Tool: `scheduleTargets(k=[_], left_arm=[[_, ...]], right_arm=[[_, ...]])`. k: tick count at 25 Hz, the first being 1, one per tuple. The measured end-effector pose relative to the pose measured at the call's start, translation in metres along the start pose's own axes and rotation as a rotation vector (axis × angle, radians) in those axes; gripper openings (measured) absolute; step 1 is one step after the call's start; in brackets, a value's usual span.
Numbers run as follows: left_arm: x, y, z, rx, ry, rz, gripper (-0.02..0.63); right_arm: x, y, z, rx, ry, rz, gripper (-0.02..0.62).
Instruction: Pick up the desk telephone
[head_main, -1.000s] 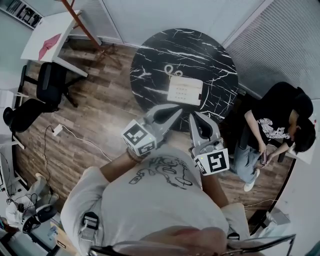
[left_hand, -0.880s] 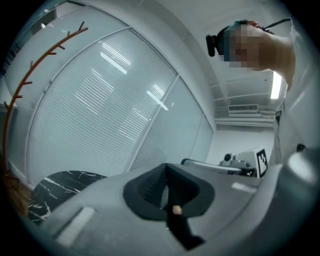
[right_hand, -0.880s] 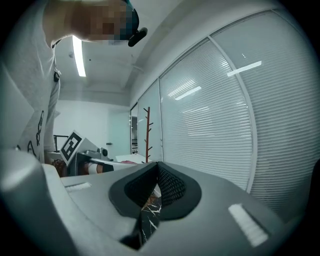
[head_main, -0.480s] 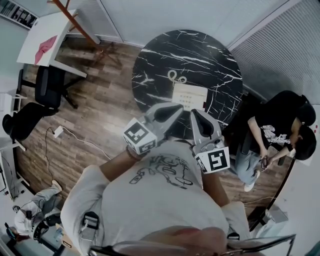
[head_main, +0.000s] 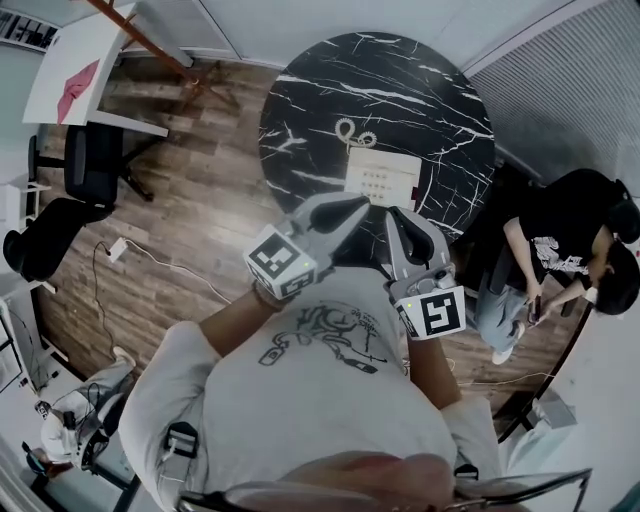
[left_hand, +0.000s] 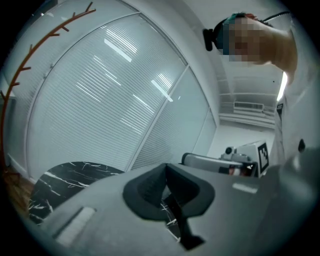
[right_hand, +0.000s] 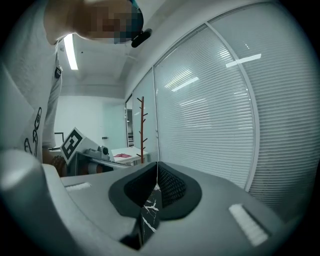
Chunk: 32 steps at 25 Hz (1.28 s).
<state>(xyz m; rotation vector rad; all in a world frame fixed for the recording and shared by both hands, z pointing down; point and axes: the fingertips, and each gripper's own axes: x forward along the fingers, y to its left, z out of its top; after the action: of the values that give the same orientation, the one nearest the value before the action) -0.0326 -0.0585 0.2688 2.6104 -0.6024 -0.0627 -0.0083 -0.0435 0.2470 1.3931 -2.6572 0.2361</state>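
Hand-held grippers (head_main: 352, 207) (head_main: 396, 214) nearer part-hidden telephone (head_main: 382, 175)

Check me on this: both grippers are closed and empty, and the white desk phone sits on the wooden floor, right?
Not quite. The desk telephone sits on the round black marble table instead, as the head view shows. The left gripper and right gripper are indeed closed and empty.

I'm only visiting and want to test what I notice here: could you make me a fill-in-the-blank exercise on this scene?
The desk telephone sits on a black marble table whose shape is ____.
The telephone's colour is ____.
The left gripper and right gripper both have their jaws ____, with nothing between them.
Missing words: round; white; shut.
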Motion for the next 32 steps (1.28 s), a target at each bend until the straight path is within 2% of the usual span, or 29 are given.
scheduleTargets(k=[5,9,16,26,32], left_arm=[[0.012,0.008,-0.016,-0.005,0.029,0.016,0.005],[0.022,0.019,-0.033,-0.015,0.062,0.035,0.038],[0.043,0.047,-0.07,-0.069,0.108,0.076,0.051],[0.056,0.099,-0.143,-0.135,0.225,0.141,0.18],[0.061,0.126,-0.19,-0.183,0.272,0.179,0.207]], right_arm=[[0.005,-0.013,-0.019,0.011,0.029,0.009,0.021],[0.008,-0.029,-0.037,0.04,0.05,0.001,0.035],[0.011,-0.057,-0.075,0.058,0.111,-0.005,0.051],[0.03,-0.091,-0.143,0.083,0.214,-0.022,0.125],[0.036,-0.109,-0.194,0.101,0.292,-0.041,0.19]])
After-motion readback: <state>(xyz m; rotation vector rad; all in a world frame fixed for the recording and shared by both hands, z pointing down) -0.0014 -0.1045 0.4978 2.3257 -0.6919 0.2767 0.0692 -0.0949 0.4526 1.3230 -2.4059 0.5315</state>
